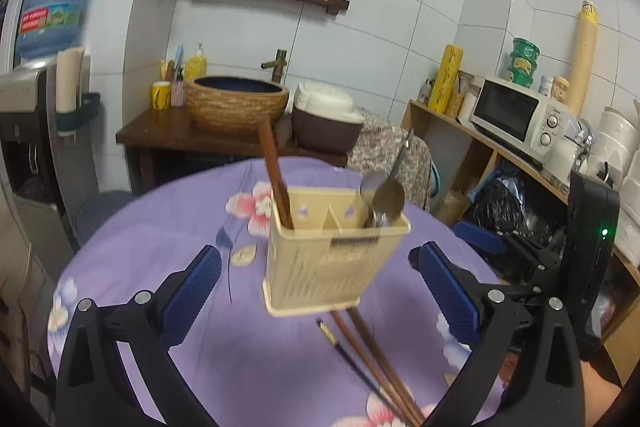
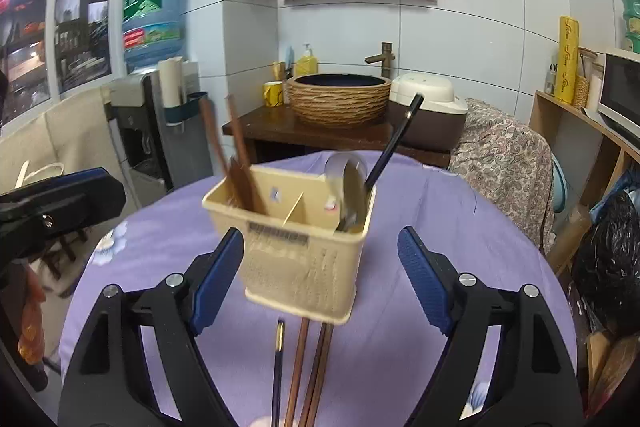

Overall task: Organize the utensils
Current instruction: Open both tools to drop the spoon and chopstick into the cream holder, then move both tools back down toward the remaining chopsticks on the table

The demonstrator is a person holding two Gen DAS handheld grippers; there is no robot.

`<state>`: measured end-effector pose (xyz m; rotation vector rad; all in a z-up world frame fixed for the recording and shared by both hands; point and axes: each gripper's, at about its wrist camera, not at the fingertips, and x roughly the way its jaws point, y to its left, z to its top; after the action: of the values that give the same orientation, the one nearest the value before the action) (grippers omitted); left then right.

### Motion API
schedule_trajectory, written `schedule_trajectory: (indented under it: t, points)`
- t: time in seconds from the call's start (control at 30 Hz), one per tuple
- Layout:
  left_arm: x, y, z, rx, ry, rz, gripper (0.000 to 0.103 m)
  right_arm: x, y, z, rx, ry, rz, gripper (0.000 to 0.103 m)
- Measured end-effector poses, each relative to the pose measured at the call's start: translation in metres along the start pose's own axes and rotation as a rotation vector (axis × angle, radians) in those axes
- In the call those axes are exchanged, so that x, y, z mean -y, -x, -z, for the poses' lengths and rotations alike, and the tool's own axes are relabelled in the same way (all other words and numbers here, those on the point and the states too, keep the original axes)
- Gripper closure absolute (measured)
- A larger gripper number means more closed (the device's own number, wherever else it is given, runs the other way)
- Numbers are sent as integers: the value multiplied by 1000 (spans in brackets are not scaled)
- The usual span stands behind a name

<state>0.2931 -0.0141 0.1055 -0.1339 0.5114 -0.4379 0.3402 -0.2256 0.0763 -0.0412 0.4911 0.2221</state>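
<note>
Both grippers hang open and empty over a purple floral tablecloth [image 2: 420,195], the right gripper [image 2: 320,275] and left gripper [image 1: 316,279] each facing a cream utensil caddy [image 2: 296,259] that already holds brown chopsticks [image 2: 240,163] on one side and a spoon [image 2: 348,183] with a dark-handled piece on the other. Three loose sticks, two brown chopsticks [image 2: 310,371] and a dark one [image 2: 278,367], lie on the cloth just this side of the caddy, long axes pointing toward it, directly beneath the right gripper, which looks the nearer. The caddy's label and the water jug's [image 2: 152,15] print are too blurred to read.
</note>
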Motion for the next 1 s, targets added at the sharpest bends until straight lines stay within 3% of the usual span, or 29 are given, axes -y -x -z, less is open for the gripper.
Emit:
schedule_trajectory:
  t: [0.13, 0.2, 0.43, 0.63, 0.8, 1.0]
  points:
    - [-9, 10, 40, -3, 27, 33, 5, -4, 19, 39, -23, 32, -1, 19]
    - [-12, 12, 58, -6, 32, -7, 5, -7, 23, 60, -52, 47, 4, 19]
    - [-22, 7, 111, -138, 18, -133, 5, -2, 22, 114, -174, 17, 15, 19]
    - [-21, 15, 127, -173, -5, -162, 6, 10, 17, 133, -269, 25, 71, 19]
    - [-13, 10, 136, -220, -49, -145, 23, 14, 7, 141, -346, 54, 82, 19]
    - [-4, 2, 139, -244, -61, -131, 29, 8, -5, 148, -400, 81, 62, 21]
